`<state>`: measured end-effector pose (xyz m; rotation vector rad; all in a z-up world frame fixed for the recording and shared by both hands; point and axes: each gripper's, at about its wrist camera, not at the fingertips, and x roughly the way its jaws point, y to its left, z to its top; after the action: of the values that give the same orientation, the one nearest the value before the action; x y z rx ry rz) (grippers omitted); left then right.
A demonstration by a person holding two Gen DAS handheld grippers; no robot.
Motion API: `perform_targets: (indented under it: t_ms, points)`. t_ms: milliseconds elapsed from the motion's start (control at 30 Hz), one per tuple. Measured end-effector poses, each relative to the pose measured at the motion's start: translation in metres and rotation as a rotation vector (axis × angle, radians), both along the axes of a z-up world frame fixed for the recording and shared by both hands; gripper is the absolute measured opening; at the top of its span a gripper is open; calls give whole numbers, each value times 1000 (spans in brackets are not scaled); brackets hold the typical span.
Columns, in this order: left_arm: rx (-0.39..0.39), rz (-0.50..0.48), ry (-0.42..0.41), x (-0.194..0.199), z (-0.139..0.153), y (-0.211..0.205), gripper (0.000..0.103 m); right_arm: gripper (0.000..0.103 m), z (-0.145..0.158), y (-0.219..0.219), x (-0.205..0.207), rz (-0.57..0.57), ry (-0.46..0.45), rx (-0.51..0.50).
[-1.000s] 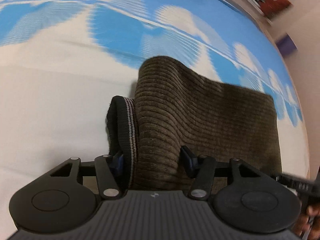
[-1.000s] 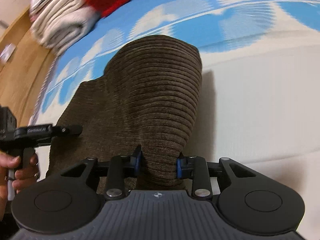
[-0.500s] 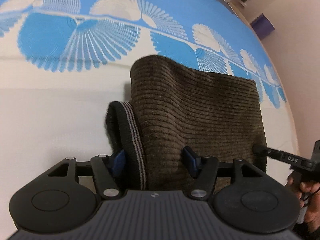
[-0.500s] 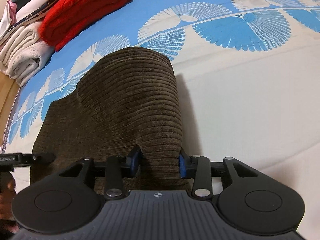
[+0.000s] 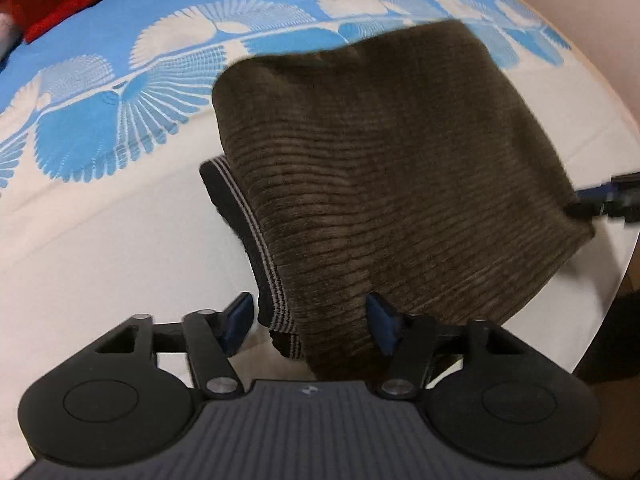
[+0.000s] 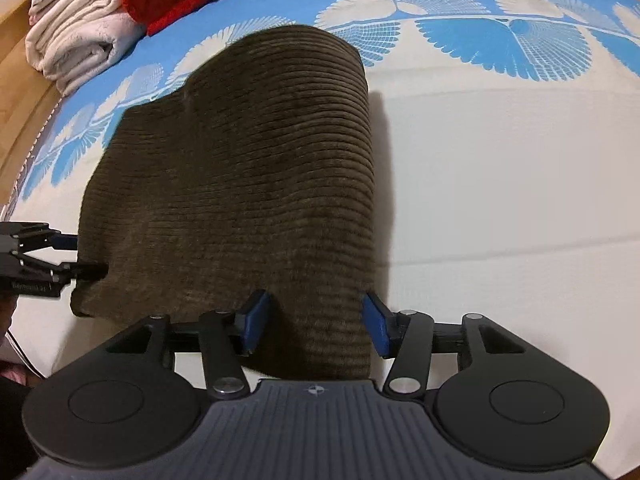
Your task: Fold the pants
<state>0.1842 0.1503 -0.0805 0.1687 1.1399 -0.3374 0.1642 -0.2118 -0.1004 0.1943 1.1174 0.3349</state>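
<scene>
Black grippers (image 5: 308,324) — blue pads (image 6: 256,320), silver screws.

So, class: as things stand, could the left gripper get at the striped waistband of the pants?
Probably yes: the striped waistband lies exposed between the closing jaws of the left gripper, with nothing covering its edge.

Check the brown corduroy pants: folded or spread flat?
Folded. The pants form a compact doubled rectangle on the bedspread, the waistband tucked under the top layer.
</scene>
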Motion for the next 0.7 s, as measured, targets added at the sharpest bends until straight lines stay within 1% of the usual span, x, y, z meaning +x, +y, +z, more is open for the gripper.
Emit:
perform_targets:
  t_ms: [33, 67, 133, 167, 233, 300, 367, 400, 500, 567, 600, 633, 667, 700]
  points:
    - [9, -22, -19, -4, 3, -3, 60, 54, 1, 1, -2, 18, -6, -5]
    - [28, -45, -24, -8, 0, -6, 60, 54, 0, 4, -4, 51, -13, -27]
    - [86, -86, -11, -13, -13, -10, 67, 54, -4, 6, -10, 110, -16, -76]
    - [97, -95, -8, -13, -15, -12, 67, 56, -5, 7, -9, 131, -5, -80]
    - [92, -93, -1, -10, -8, -13, 67, 56, -4, 8, -5, 146, 18, -80]
    - [107, -107, -16, -8, 3, -14, 66, 55, 7, 9, 3, 151, 27, -90]
    - [124, -106, -74, -10, 17, -17, 66, 55, 28, 7, 16, 141, -17, -69]
    - [119, -88, -104, -8, 23, -16, 66, 54, 42, 6, 25, 131, -52, -44]
    - [74, -7, -202, 5, 42, -12, 66, 54, 73, 4, 55, 81, -166, -29]
    - [54, 37, -248, 17, 49, -13, 63, 54, 79, 7, 78, 62, -236, -47]
    - [42, 48, -258, 23, 50, -15, 58, 54, 78, 10, 88, 57, -262, -57]
    - [26, 54, -267, 28, 50, -16, 50, 54, 73, 14, 98, 55, -274, -60]
    - [7, 56, -278, 30, 50, -16, 46, 54, 65, 18, 110, 55, -276, -52]
    - [-10, 54, -285, 34, 50, -18, 36, 54, 58, 22, 118, 55, -273, -38]
